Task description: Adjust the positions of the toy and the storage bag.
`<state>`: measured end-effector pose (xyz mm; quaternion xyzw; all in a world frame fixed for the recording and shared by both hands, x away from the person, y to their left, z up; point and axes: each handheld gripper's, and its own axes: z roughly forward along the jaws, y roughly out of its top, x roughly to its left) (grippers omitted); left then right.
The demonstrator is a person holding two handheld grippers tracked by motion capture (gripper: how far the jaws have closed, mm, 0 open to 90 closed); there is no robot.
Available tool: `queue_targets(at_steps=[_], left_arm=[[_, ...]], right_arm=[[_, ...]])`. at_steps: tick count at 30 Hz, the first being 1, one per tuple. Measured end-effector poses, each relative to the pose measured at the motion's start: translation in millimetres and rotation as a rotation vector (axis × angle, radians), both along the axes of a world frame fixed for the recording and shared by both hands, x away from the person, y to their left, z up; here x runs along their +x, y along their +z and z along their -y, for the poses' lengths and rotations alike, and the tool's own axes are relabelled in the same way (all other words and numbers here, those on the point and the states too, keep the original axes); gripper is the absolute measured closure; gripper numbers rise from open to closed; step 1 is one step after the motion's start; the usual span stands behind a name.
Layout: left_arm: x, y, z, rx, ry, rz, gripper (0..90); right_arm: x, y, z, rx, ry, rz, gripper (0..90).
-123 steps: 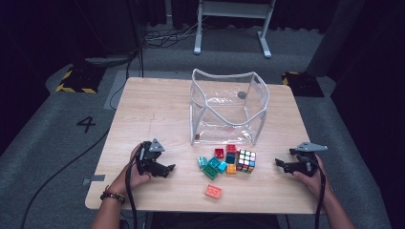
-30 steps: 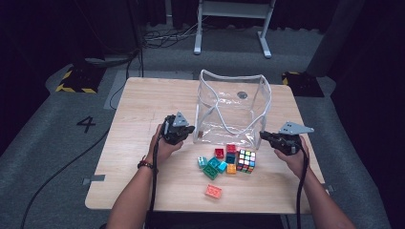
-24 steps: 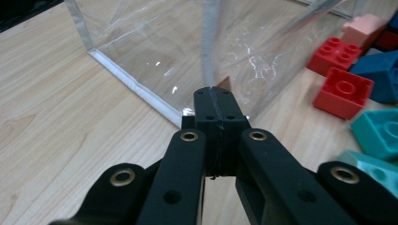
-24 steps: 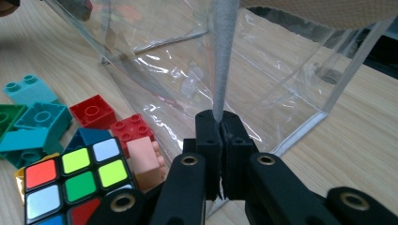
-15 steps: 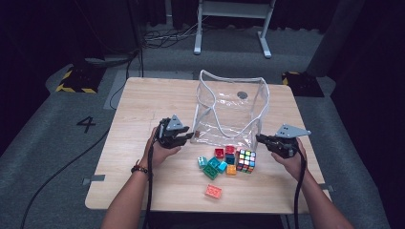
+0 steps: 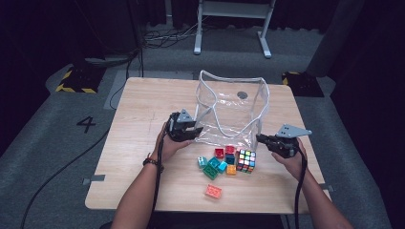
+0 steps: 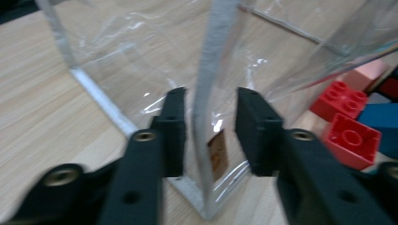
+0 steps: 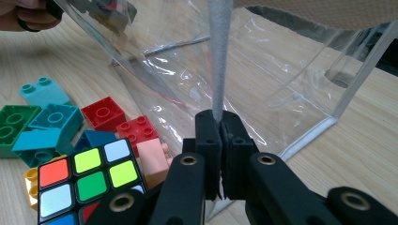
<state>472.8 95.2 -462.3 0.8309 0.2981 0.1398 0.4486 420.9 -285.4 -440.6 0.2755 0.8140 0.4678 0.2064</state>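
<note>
Right gripper [image 8: 220, 140] fingers pinch the clear bag's grey edge [image 8: 219, 56].

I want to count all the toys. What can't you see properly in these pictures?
- Orange brick, right gripper view: mostly hidden behind the puzzle cube.
- Puzzle cube: bottom cut off by that picture's edge.
- Blue brick, left gripper view: cut off at the right edge.
- Small tag inside the clear bag: too blurred to read.

High view looks down from afar; both gripper views sit close, sharing the clear bag [image 6: 232, 112].
</note>
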Motion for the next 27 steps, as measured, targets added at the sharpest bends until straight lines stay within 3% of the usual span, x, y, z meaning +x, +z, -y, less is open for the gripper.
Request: queue_targets(at_steps=[3, 8, 11, 14, 18, 23, 27], left_arm=[[-1.4, -0.3, -2.1, 0.005, -0.016, 0.025, 86.6], [-11.9, 0.2, -6.6, 0.021, -0.027, 0.053, 87.5], [-20.3, -0.5, -13.6, 0.019, -0.029, 0.054, 87.5], [-27.0, -1.1, -19.9, 0.006, -0.028, 0.043, 87.5], [-35.1, -0.1, -27.3, 0.024, -0.015, 0.055, 87.4], [-46.7, -1.2, -33.9, 0.013, -0.016, 0.060, 87.3], [-49.7, -1.9, -37.8, -0.002, -0.013, 0.053, 87.0]], right_arm=[[0.9, -0.7, -0.5, 0.003, -0.001, 0.002, 87.7], [-0.8, 0.1, 0.0, -0.005, -0.001, 0.003, 87.8], [-2.0, 0.0, 0.5, 0.012, 0.019, -0.010, 87.8], [-2.7, 0.0, -3.3, 0.006, 0.039, -0.002, 87.9], [-4.9, 0.6, -10.7, -0.002, 0.056, -0.004, 87.9], [-7.8, 0.9, -15.6, -0.005, 0.068, -0.002, 87.8], [-8.1, 0.3, -18.3, -0.008, 0.069, -0.008, 81.7]])
